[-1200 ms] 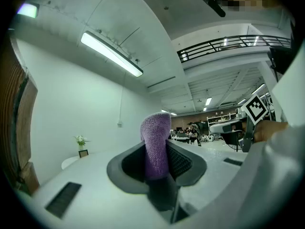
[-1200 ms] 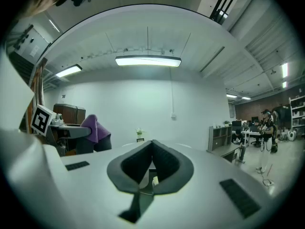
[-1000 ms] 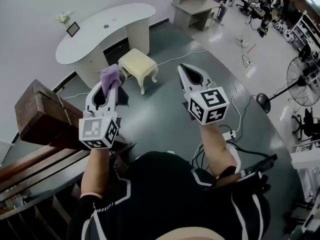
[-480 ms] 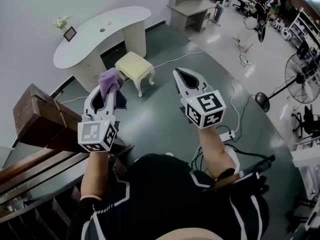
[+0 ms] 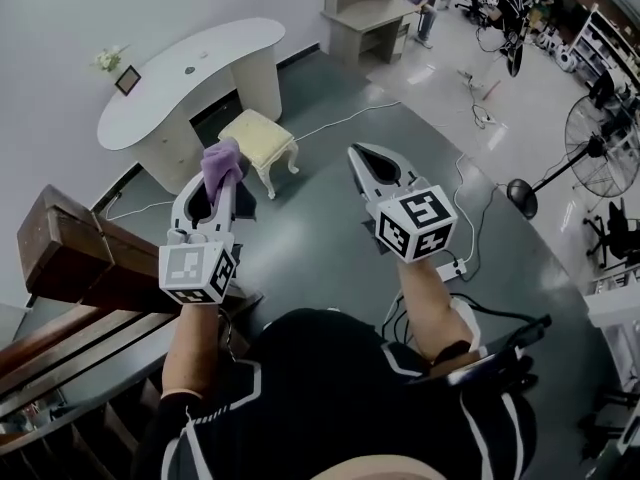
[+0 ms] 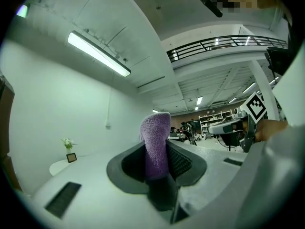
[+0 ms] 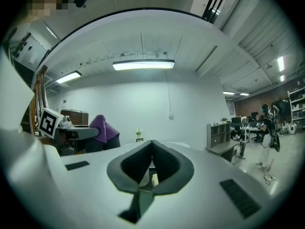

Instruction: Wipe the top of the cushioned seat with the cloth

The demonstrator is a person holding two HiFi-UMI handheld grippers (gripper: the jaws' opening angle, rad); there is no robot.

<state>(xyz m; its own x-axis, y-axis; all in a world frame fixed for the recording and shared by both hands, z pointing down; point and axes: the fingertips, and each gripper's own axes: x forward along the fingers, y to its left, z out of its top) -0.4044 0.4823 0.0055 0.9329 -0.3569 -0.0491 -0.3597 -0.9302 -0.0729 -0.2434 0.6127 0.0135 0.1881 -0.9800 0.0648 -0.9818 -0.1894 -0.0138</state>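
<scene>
Fingers on my left gripper (image 5: 221,178) pinch the cloth (image 5: 222,157); my right gripper (image 5: 362,154) is closed and empty. With the seat (image 5: 258,134) well off at 12 o'clock, I reckon the bunched cloth may slip during wiping.

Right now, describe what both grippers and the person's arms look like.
The left gripper and right gripper are pale grey shells with tapered, dark-padded fingers. Each carries a white cube of black square markers. Short black sleeves with white lines.
</scene>
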